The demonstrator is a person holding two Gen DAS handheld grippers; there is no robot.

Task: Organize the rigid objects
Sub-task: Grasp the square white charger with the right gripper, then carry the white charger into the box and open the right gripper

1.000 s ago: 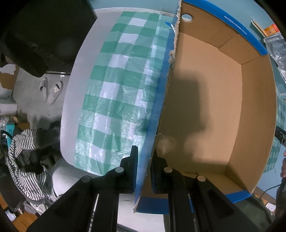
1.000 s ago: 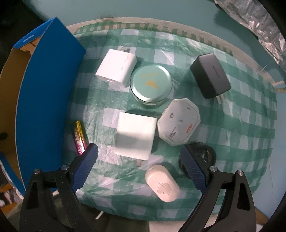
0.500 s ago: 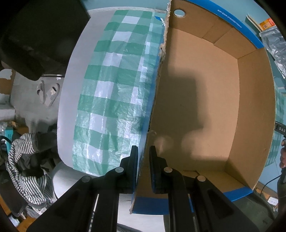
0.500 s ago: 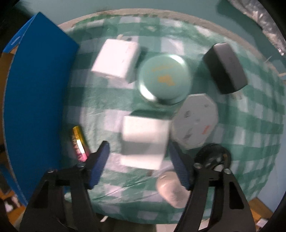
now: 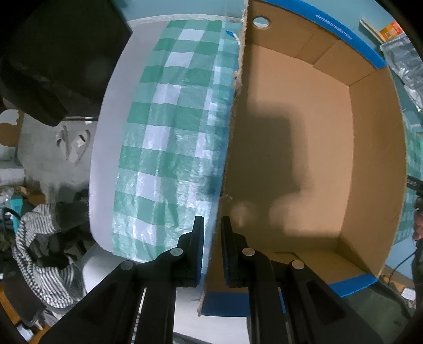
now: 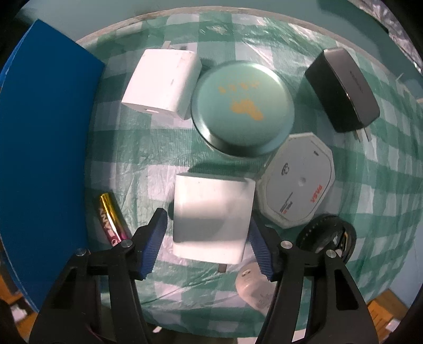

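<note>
Round white table (image 5: 105,148), green-checked plastic cloth (image 5: 169,148) over it. Teal wall (image 6: 79,16) at 12 o'clock. Grey concrete floor (image 5: 42,148) at 9 o'clock; striped fabric (image 5: 39,238) heaped at 8 o'clock.

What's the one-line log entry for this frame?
left gripper: shut on box wall | right gripper: open, straddling white charger | box interior: nothing visible

A green checked tablecloth (image 5: 169,148) covers the round table (image 5: 111,137). Striped cloth (image 5: 34,254) lies heaped on the floor beside it.
</note>
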